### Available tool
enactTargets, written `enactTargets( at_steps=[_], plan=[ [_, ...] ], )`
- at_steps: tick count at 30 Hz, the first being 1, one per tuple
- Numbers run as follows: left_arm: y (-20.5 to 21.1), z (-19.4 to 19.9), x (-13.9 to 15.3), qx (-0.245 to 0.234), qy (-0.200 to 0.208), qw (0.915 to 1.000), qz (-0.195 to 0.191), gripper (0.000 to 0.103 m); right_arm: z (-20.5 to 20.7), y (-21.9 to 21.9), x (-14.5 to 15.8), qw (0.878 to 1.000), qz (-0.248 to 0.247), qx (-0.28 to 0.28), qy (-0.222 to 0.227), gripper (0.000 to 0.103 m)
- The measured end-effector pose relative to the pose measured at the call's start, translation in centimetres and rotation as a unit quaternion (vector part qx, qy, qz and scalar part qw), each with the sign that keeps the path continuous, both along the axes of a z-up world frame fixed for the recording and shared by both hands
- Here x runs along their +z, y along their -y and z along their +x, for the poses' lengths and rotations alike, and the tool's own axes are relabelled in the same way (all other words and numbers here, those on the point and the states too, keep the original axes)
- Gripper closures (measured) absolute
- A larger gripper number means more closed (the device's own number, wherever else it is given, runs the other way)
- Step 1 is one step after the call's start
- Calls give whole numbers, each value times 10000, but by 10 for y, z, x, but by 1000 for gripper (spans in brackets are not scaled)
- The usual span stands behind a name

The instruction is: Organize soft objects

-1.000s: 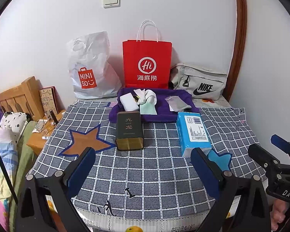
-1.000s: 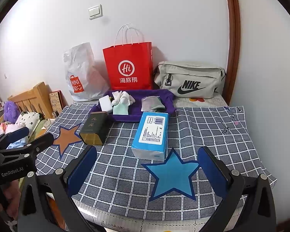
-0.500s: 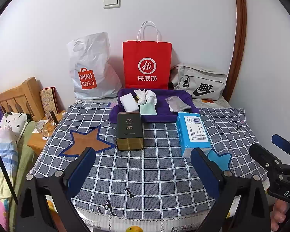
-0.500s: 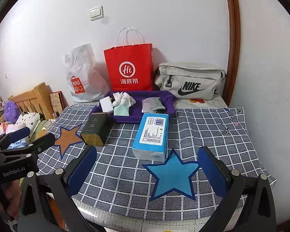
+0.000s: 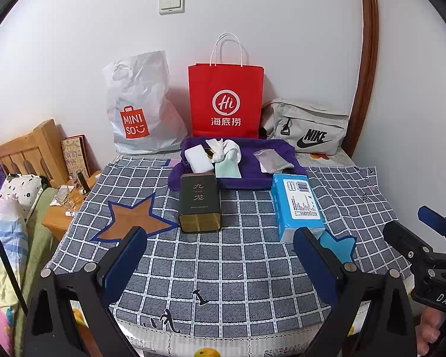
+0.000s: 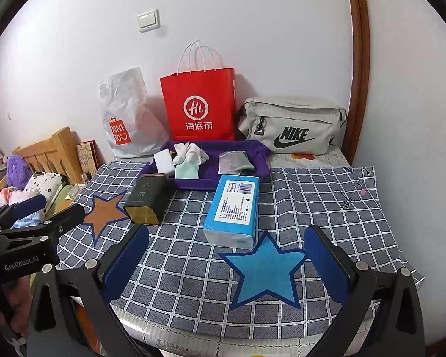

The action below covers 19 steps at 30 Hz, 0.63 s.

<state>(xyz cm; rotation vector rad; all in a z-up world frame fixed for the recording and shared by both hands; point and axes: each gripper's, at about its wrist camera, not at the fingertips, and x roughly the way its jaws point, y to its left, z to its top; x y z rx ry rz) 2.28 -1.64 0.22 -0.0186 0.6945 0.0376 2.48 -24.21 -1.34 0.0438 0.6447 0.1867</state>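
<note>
Black hand-held gripper (image 5: 220, 261) frames w/ blue pads (image 5: 125, 263).

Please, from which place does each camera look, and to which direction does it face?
Left wrist: sits on the left tongs, low at the table's near edge, facing the wall; own open fingers frame the dark tin; right tongs show at right.
Right wrist: sits on the right tongs, facing the same wall, over the blue star; left tongs show at left.
Shared: tin, blue tissue pack, purple towel, red bag.
</note>
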Motion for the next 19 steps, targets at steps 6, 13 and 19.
enactTargets(
  at_steps=[6,13,19],
  plan=[
    [-1,0,2,7,4,10000,-1,3,0,0,0,10000,0,22,9,0],
    [-3,2,7,22,26,10000,4,3,3,0,0,10000,-15,67,-1,0],
    [1,7,4,-39,141,9999,76,3,4,-1,-3,10000,11,88,-11,0]
  ],
)
